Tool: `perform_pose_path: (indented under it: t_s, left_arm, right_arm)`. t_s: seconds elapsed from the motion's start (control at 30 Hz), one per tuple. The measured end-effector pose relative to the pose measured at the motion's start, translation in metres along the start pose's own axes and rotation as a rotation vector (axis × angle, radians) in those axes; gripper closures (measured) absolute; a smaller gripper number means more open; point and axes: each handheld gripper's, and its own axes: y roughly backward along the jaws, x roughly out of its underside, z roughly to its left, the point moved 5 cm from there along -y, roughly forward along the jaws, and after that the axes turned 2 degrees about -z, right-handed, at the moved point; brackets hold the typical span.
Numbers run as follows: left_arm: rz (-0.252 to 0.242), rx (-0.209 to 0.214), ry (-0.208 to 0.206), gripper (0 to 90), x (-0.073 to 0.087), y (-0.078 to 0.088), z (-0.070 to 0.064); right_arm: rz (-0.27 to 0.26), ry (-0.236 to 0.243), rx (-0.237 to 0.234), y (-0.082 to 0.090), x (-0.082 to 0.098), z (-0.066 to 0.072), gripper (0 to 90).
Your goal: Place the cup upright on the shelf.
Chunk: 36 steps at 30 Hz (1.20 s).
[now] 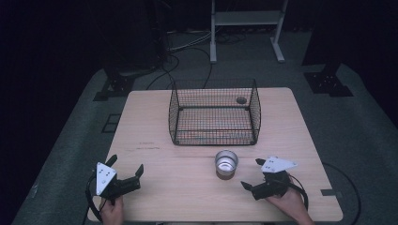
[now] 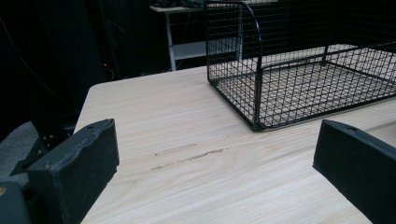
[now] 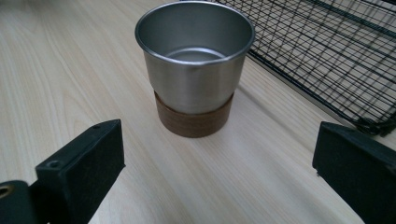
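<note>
A steel cup (image 1: 226, 162) with a brown wooden base stands upright on the table, just in front of a black wire basket (image 1: 214, 112). In the right gripper view the cup (image 3: 195, 65) is empty and stands a short way beyond the spread jaws. My right gripper (image 1: 254, 173) is open, to the right of the cup and near the front edge. My left gripper (image 1: 126, 165) is open at the front left, with bare wood between its jaws. The left gripper view looks toward the basket's near corner (image 2: 258, 93).
The light wooden table (image 1: 150, 126) has a faint scuff mark (image 2: 189, 156) ahead of the left gripper. A small round dark object (image 1: 241, 100) shows at the basket's far right. Beyond the table are a white metal stand (image 1: 246, 28), floor cables and black stand bases.
</note>
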Motion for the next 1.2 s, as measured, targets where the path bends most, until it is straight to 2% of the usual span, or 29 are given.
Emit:
perform_pose_path:
  t_s: [0.27, 0.6, 0.93, 1.2]
  left_arm:
    - [-0.004, -0.002, 0.003, 0.0, 0.0, 0.0, 0.001]
    - [-0.003, -0.004, 0.004, 0.0, 0.0, 0.0, 0.001]
    - [-0.005, -0.003, 0.001, 0.0, -0.001, 0.0, 0.001]
    - [-0.012, -0.007, 0.01, 0.0, -0.001, 0.001, 0.003]
  right_arm:
    - [0.023, 0.014, -0.013, -0.017, -0.007, 0.008, 1.6]
    - [0.042, 0.01, -0.015, -0.03, -0.013, 0.006, 1.5]
    - [0.059, 0.027, -0.026, -0.046, -0.018, 0.007, 1.5]
    - [0.054, 0.05, -0.036, -0.057, -0.032, 0.01, 1.5]
